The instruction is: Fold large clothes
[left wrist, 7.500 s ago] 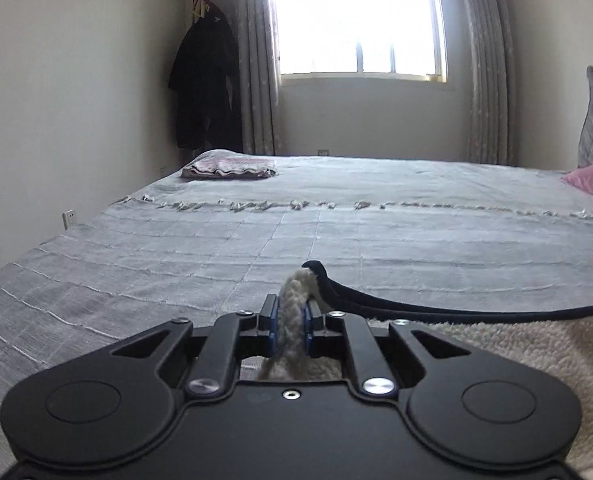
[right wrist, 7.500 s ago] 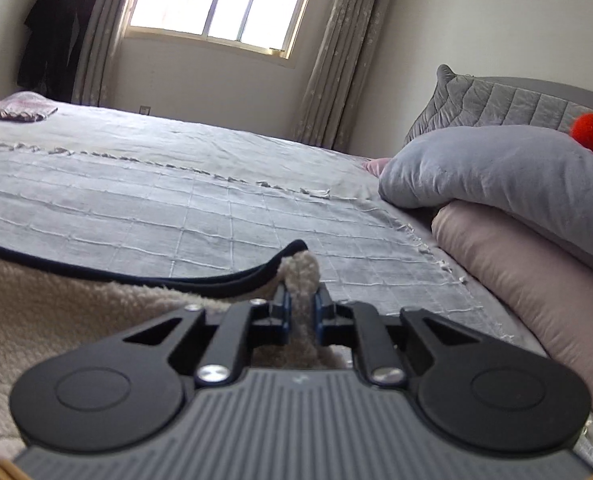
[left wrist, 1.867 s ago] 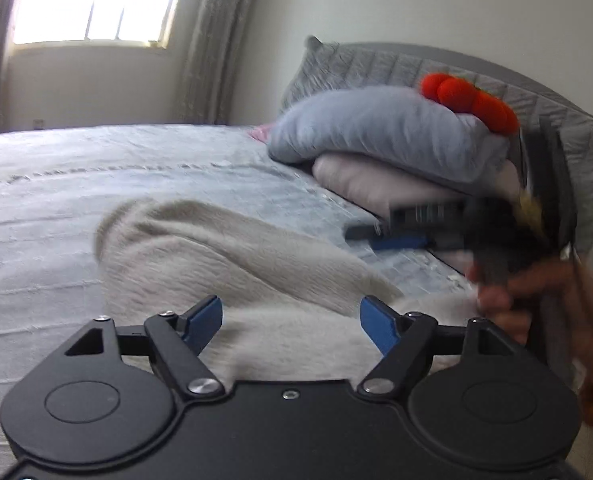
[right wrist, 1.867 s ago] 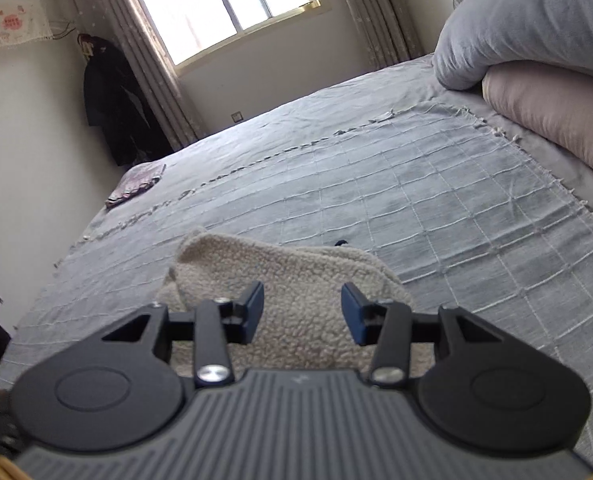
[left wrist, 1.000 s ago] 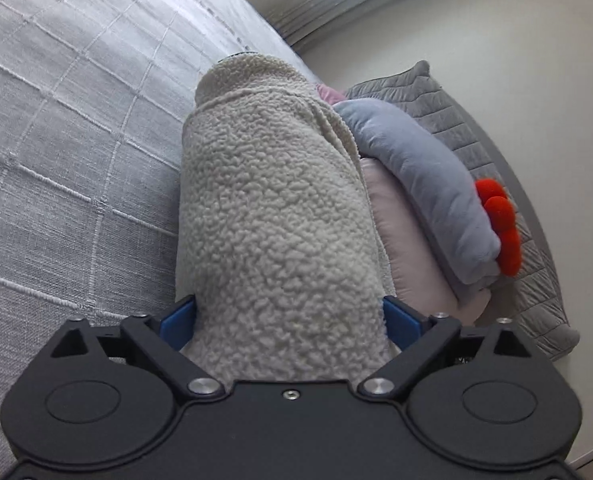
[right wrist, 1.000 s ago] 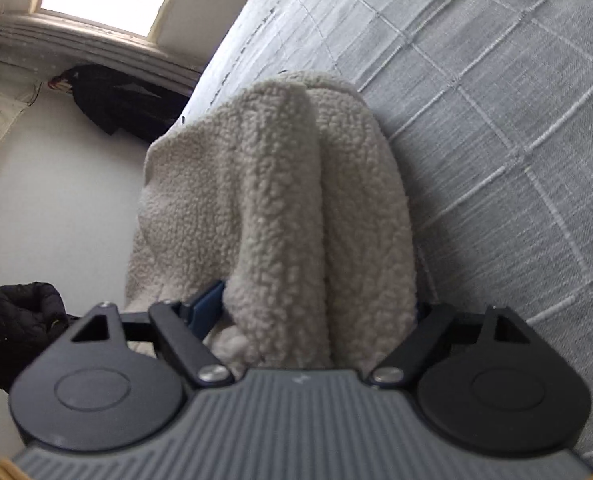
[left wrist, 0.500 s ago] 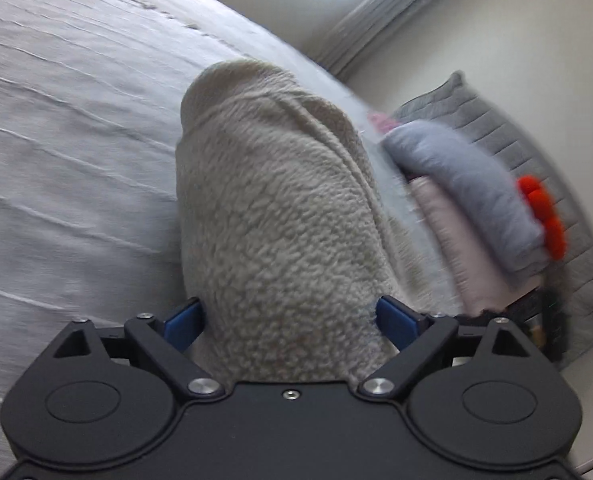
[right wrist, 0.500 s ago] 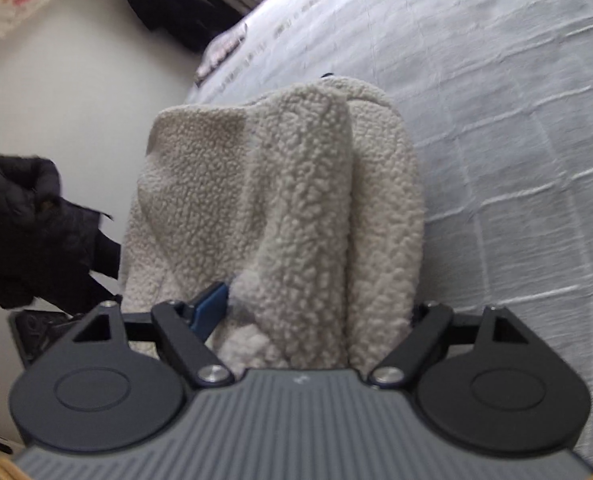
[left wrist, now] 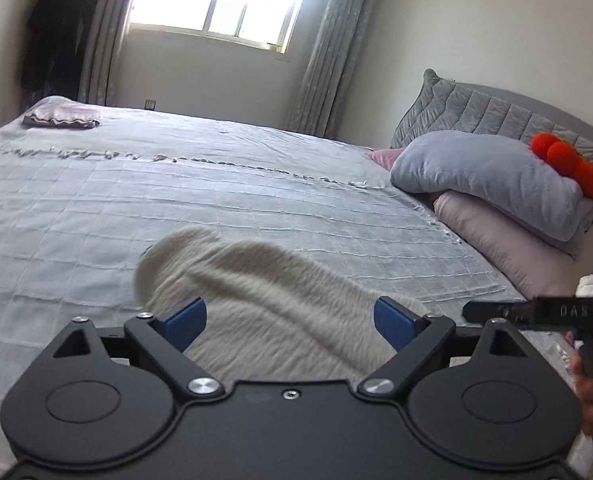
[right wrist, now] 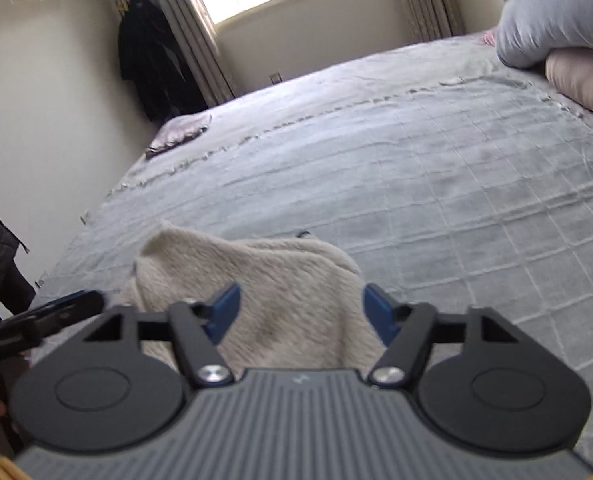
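A cream fleece garment (left wrist: 272, 304) lies folded into a thick bundle on the grey bedspread (left wrist: 216, 208), near the bed's front edge. It also shows in the right wrist view (right wrist: 280, 292). My left gripper (left wrist: 290, 322) is open, its blue pads wide apart just above and behind the bundle, holding nothing. My right gripper (right wrist: 302, 312) is open too, its pads either side of the bundle's near end without gripping it. The right gripper's side shows at the right of the left wrist view (left wrist: 536, 312).
Stacked grey and pink pillows (left wrist: 496, 184) with a red plush (left wrist: 568, 164) lie at the headboard on the right. A small folded pink cloth (left wrist: 62, 118) sits at the far left corner. A dark coat (right wrist: 152, 64) hangs by the window curtain.
Both grippers have drawn back and levelled out from the folded bundle, which now lies lower and farther in front of them. Both stay open.
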Action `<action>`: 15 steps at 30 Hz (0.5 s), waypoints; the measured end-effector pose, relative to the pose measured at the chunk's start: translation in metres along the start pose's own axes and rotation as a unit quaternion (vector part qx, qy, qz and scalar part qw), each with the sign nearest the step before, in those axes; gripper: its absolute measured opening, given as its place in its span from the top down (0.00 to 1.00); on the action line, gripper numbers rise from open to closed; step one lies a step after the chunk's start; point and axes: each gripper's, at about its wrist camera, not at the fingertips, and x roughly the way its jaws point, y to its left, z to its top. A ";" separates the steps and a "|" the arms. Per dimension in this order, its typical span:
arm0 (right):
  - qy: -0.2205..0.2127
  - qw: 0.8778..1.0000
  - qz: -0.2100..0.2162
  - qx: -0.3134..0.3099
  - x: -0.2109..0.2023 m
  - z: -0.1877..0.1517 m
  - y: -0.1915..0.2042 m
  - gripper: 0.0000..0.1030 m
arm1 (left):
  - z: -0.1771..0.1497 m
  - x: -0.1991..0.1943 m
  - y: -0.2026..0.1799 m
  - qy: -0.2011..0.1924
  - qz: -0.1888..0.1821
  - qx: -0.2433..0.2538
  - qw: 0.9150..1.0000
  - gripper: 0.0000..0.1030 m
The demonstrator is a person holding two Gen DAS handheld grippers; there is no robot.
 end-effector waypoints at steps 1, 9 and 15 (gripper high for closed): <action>0.004 1.000 0.004 0.000 0.005 0.001 0.000 0.51 | 0.000 0.014 -0.005 0.007 0.011 0.011 1.000 0.13; 0.019 0.999 -0.045 0.020 0.073 -0.040 -0.033 0.58 | -0.009 0.091 0.015 0.106 0.115 0.004 0.988 0.23; 0.023 0.999 -0.027 0.032 0.052 -0.038 -0.038 0.49 | -0.008 0.052 -0.005 0.070 0.113 0.024 0.991 0.23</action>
